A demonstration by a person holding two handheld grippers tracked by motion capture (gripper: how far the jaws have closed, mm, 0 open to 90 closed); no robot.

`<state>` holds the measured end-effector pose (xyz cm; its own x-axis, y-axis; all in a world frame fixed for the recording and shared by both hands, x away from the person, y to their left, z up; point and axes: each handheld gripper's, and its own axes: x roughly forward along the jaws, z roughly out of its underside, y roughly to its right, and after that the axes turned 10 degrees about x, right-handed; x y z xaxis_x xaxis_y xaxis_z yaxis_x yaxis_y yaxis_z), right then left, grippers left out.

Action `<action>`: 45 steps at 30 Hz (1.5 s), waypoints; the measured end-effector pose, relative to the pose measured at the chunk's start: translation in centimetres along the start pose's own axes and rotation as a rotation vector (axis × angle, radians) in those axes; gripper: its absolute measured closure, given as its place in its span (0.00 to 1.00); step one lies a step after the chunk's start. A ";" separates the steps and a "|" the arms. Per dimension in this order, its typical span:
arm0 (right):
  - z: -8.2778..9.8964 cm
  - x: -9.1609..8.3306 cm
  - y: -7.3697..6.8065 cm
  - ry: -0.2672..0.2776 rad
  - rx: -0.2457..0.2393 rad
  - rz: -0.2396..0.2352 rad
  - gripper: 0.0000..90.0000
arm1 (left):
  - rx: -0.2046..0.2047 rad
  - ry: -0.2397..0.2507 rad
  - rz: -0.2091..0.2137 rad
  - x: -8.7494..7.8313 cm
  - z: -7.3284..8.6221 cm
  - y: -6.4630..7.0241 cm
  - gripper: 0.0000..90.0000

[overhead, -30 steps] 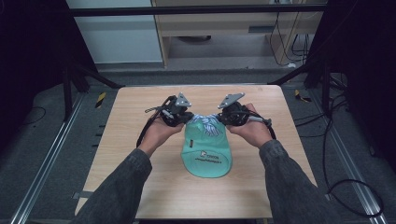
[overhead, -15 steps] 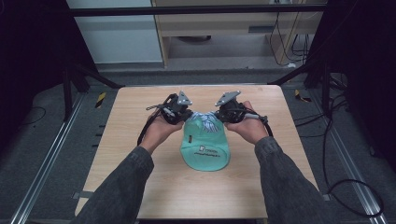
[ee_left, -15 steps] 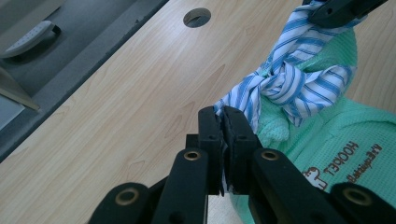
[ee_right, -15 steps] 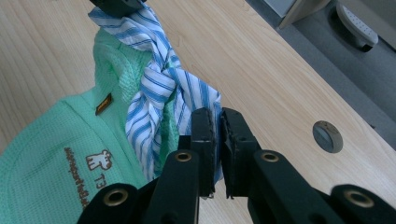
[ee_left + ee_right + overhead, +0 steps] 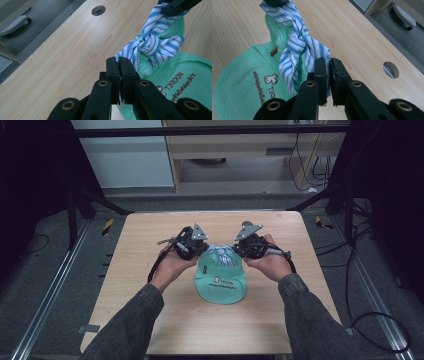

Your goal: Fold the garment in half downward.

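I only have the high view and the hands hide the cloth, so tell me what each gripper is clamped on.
Observer: The left gripper is shut on one end of a blue-and-white striped cloth strip.
Operator: Report the right one.
Observer: The right gripper is shut on the strip's other end.
Operator: Describe the strip between them.
Observer: It is tied in a knot over the back of the green cap.
Operator: Say what is behind the cap.
Observer: A round cable hole in the wooden table.
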<state>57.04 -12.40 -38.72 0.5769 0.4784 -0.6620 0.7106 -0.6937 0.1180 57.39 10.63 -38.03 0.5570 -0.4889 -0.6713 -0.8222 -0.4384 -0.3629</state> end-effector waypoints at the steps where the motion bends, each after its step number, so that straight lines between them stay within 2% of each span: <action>1: 0.1 0.0 -0.1 0.000 0.002 -0.001 0.93 | 0.000 0.001 0.001 0.0 0.1 0.1 0.97; 10: 0.8 -0.1 -0.9 0.006 -0.013 -0.027 0.93 | -0.013 0.010 0.012 -0.1 1.1 0.9 0.97; 18: 1.4 0.1 -1.3 -0.007 -0.031 -0.025 0.93 | -0.018 0.022 0.018 -0.2 1.7 1.8 0.97; 31: 2.7 -0.3 -2.4 0.009 -0.022 -0.045 0.93 | -0.018 0.033 0.031 -0.6 2.8 3.4 0.97; 38: 3.7 -0.5 -3.2 0.019 -0.020 -0.044 0.93 | -0.016 0.047 0.024 -0.7 3.4 4.4 0.97; 45: 4.6 -0.5 -4.1 0.020 -0.028 -0.033 0.93 | 0.010 0.042 0.014 -0.9 3.7 5.7 0.97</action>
<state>52.00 -12.27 -42.25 0.5608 0.5116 -0.6510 0.7401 -0.6621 0.1173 51.77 11.35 -41.93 0.5501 -0.5263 -0.6484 -0.8308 -0.4239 -0.3607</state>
